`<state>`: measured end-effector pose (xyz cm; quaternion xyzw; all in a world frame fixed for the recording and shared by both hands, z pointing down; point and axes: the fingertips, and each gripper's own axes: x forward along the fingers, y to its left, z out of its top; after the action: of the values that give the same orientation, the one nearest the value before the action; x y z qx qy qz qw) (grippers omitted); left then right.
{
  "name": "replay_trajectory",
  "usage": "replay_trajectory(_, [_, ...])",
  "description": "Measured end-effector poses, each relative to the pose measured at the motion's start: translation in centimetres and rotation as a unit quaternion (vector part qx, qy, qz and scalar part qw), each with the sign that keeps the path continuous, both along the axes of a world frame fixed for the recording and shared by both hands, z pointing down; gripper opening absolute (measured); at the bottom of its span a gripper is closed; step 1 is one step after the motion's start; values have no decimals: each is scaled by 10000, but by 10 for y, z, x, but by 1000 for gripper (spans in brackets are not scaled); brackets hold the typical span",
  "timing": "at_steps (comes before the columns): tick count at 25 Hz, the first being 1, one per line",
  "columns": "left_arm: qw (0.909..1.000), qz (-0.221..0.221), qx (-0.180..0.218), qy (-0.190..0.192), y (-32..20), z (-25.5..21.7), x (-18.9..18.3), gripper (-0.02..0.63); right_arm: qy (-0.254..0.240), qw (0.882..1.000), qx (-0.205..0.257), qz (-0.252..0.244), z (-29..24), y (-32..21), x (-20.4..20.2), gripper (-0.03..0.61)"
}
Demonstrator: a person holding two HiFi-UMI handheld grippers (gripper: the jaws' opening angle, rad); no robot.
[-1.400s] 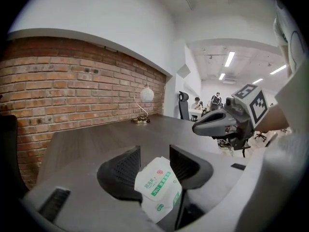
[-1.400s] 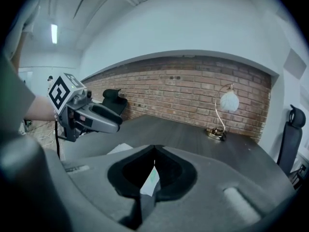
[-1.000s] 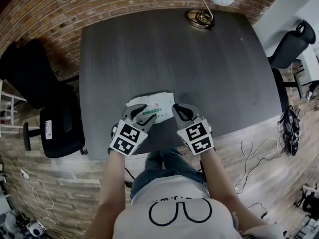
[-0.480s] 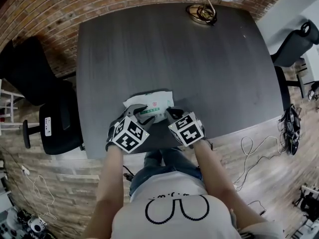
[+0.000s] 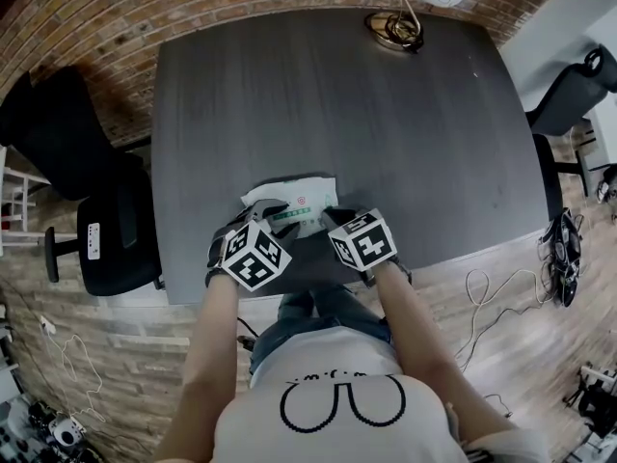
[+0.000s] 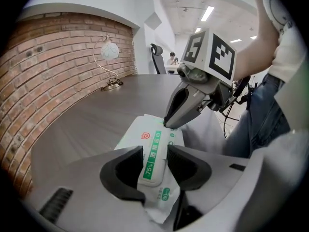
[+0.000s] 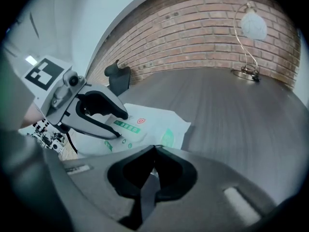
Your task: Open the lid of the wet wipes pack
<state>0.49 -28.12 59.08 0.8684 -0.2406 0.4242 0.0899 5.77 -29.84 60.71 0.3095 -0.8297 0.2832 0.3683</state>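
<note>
Wet wipes pack [image 5: 294, 199], lower centre of grey table [image 5: 337, 114]: left gripper [image 6: 154, 151] closing around its lid [image 6: 150, 167], not yet pressing; right gripper [image 7: 154, 148] closed, tip at pack's edge.

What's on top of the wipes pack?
A flat lid with a green strip, not yet opened. The left gripper is closing its jaws around it. Wipes inside are hidden.

White wet wipes pack [image 5: 289, 197], flat, lid [image 6: 153, 159] shut

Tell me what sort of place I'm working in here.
Probably an office or a studio-style workroom. There is a large dark table with a black office chair beside it, and a brick wall runs along one side.
</note>
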Motion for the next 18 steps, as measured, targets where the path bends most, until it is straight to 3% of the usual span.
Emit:
replay_trajectory(6, [9996, 209, -203, -9, 1, -8, 3, 135, 61, 9999, -60, -112, 0, 0, 0, 3])
replay_trajectory(10, [9991, 191, -320, 195, 0, -18, 4, 96, 75, 9999, -84, -104, 1, 0, 1, 3])
replay_trajectory(18, [9990, 334, -239, 148, -3, -29, 4, 67, 115, 9999, -83, -71, 2, 0, 3, 3])
